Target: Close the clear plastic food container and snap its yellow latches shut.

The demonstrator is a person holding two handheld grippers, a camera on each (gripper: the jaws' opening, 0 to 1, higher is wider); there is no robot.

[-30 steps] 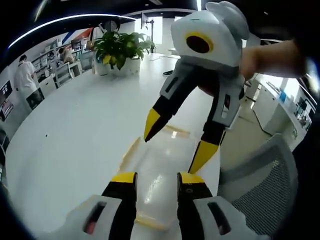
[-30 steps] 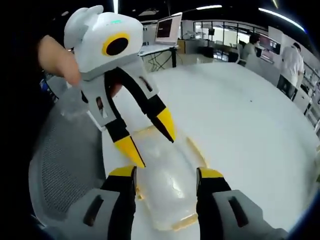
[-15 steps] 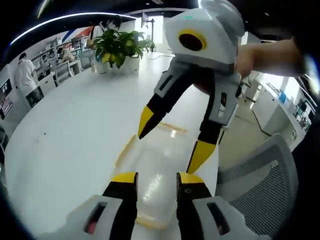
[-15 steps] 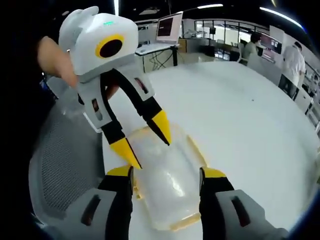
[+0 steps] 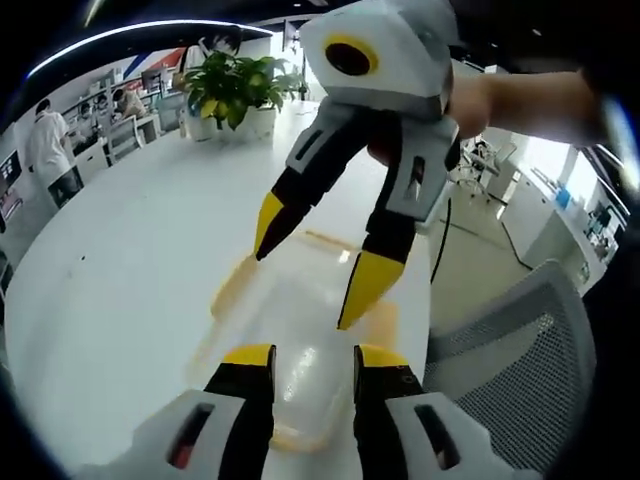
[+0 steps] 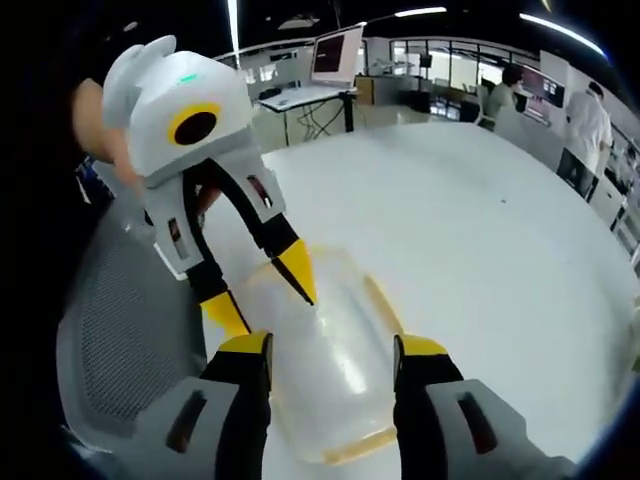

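The clear plastic container (image 5: 300, 330) lies lengthwise on the white table (image 5: 130, 260), lid on top, with yellow latches (image 5: 230, 285) along its sides and ends. My left gripper (image 5: 315, 357) is open and hovers over the container's near end. My right gripper (image 5: 315, 258) comes in from above, jaws open, and its yellow fingertips (image 5: 362, 290) are spread over the lid. In the right gripper view, the right gripper (image 6: 332, 347) straddles the container (image 6: 330, 380). There the left gripper (image 6: 262, 295) has one tip at the lid and one at the container's left edge.
A grey mesh chair (image 5: 520, 370) stands against the table edge beside the container, also seen as the chair (image 6: 120, 330). A potted plant (image 5: 235, 95) stands at the far end of the table. People and desks with a monitor (image 6: 335, 55) fill the background.
Both grippers have dropped closer to the lid. In the left gripper view the right gripper has shifted left and nearer; in the right gripper view the left gripper has slid left and down.
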